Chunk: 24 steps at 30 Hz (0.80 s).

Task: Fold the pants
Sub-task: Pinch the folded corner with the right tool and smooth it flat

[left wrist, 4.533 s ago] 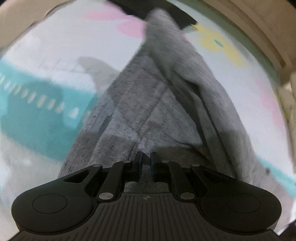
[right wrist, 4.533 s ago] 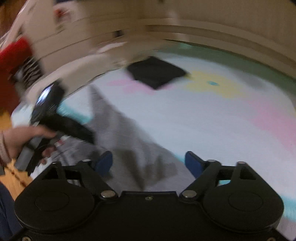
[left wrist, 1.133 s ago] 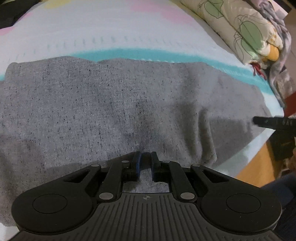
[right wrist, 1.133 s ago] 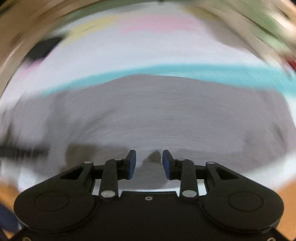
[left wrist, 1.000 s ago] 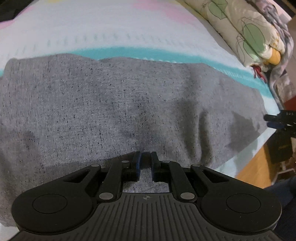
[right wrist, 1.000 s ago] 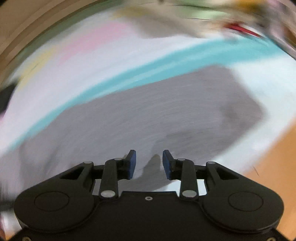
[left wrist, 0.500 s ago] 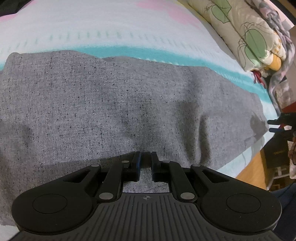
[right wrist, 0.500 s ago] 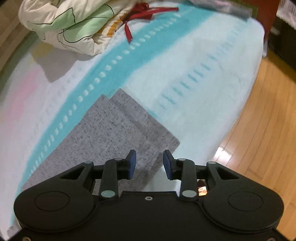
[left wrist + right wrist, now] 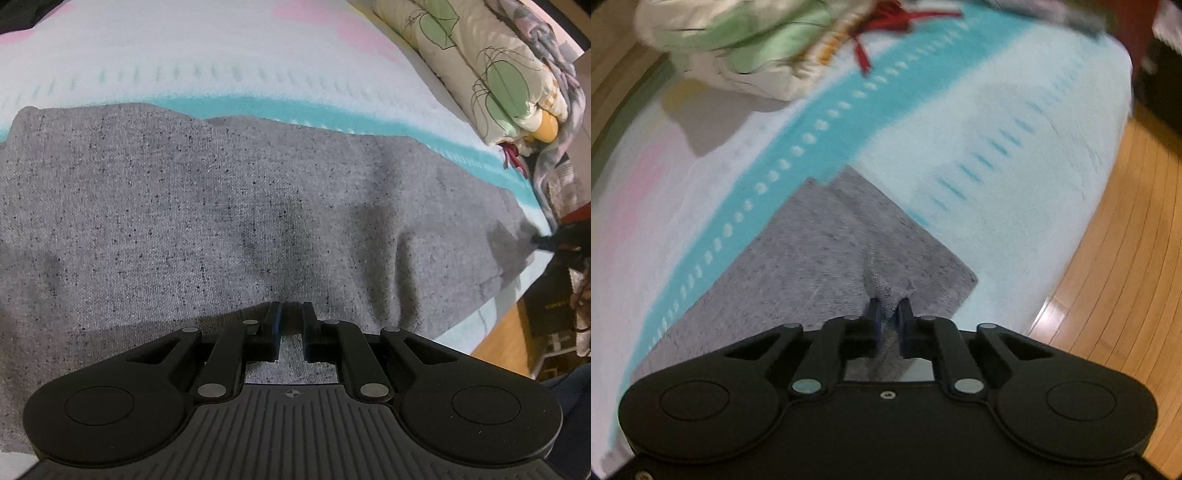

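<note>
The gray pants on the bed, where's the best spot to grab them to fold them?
Grab the gray pants at the leg-end hem, coming from above at the bed edge. They lie flat there, so a pinched-up ridge works, as in the right gripper. The left gripper pinches the near edge.

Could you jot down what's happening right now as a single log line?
stage: gripping to fold | left gripper: shut on grey pants | right gripper: fingers pinch pants near the end | surface: striped bed cover

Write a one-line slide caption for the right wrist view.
Right gripper pinches a raised tuft of the grey pants near their corner on the striped bedspread.
</note>
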Each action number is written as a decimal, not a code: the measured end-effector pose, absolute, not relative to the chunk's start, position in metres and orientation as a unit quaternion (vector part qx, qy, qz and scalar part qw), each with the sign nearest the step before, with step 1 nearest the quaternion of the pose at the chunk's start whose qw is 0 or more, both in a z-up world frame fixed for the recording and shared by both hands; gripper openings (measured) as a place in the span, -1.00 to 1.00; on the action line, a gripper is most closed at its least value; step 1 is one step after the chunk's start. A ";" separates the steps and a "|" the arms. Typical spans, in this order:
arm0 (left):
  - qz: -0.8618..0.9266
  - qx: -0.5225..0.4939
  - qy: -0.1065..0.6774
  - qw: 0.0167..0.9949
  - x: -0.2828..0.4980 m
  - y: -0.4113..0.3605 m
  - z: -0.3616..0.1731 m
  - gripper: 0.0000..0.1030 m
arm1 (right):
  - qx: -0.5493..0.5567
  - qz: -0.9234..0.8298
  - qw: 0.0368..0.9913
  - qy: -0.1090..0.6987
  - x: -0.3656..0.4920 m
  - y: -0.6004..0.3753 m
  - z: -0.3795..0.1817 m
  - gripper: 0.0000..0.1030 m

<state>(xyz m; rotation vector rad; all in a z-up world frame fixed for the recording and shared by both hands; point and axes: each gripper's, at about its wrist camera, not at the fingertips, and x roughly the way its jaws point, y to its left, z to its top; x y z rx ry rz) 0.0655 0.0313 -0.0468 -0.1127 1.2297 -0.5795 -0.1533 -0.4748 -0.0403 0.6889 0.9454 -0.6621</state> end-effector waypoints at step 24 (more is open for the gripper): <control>-0.317 0.002 0.578 0.752 0.035 0.032 -0.041 -0.79 | 0.272 -0.405 0.720 0.493 -0.149 -0.490 -0.051 -0.11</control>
